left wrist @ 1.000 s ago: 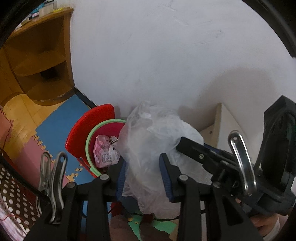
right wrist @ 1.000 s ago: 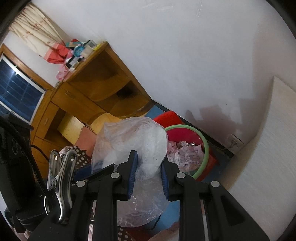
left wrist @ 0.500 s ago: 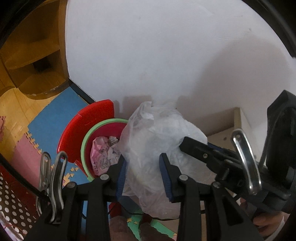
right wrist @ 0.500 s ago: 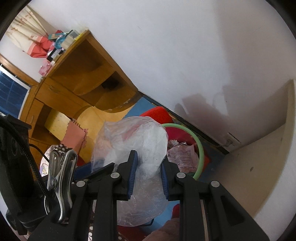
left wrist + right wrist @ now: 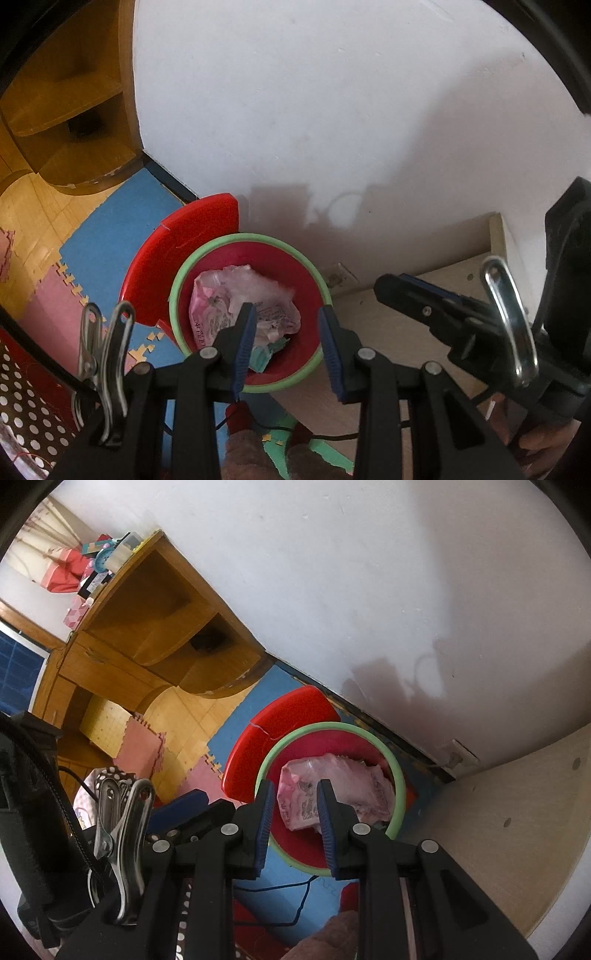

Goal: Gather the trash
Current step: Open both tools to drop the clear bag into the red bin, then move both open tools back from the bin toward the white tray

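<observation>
A red bin with a green rim (image 5: 258, 236) (image 5: 332, 725) stands on the floor by the white wall, its red lid (image 5: 184, 251) (image 5: 280, 716) leaning behind it. Crumpled pink and white plastic trash (image 5: 236, 295) (image 5: 343, 779) lies inside. My left gripper (image 5: 286, 314) hangs over the bin's mouth, open, with nothing between its blue pads. My right gripper (image 5: 295, 786) hangs over the bin's left side, also open and empty. Each gripper shows at the edge of the other's view: the right one (image 5: 399, 288) and the left one (image 5: 192, 797). No clear bag is in view.
A wooden corner shelf (image 5: 66, 110) (image 5: 155, 627) stands to the left along the wall. Blue and pink foam mats (image 5: 122, 210) cover the floor. A pale wooden panel (image 5: 424, 280) (image 5: 498, 812) sits right of the bin, below a wall socket (image 5: 338, 275). A dark cable (image 5: 295, 897) lies below.
The clear plastic bag that sat between both grippers' pads is gone from view. Both grippers have sunk toward the bin, which now looks larger.
</observation>
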Demonstrator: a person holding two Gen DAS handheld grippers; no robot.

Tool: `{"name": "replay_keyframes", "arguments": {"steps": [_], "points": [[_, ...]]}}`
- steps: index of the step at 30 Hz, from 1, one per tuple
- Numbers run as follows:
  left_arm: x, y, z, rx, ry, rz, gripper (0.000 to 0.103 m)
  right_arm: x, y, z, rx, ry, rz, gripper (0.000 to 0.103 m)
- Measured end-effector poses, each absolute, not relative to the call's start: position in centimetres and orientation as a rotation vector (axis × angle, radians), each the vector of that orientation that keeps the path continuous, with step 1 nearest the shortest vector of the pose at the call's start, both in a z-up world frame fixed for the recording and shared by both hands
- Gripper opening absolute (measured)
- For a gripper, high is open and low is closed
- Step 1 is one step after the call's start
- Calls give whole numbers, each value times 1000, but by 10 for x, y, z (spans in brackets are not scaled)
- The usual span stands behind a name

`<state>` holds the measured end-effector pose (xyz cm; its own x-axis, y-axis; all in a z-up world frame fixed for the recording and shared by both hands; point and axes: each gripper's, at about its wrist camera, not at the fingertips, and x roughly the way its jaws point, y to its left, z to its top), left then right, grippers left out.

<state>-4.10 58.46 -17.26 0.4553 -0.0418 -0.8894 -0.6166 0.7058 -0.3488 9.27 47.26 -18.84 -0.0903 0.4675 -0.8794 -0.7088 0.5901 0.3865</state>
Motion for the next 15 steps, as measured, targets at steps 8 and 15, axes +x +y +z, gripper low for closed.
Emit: {"name": "replay_keyframes", "arguments": {"steps": [8,15], "points": [[-42,579,-165,-701,1054,392,35,85,462,-178,-212,1316,999,26],[-48,567,-154,-689,1040,391,35,77,446,-161,-176,1290,1016,26]]}}
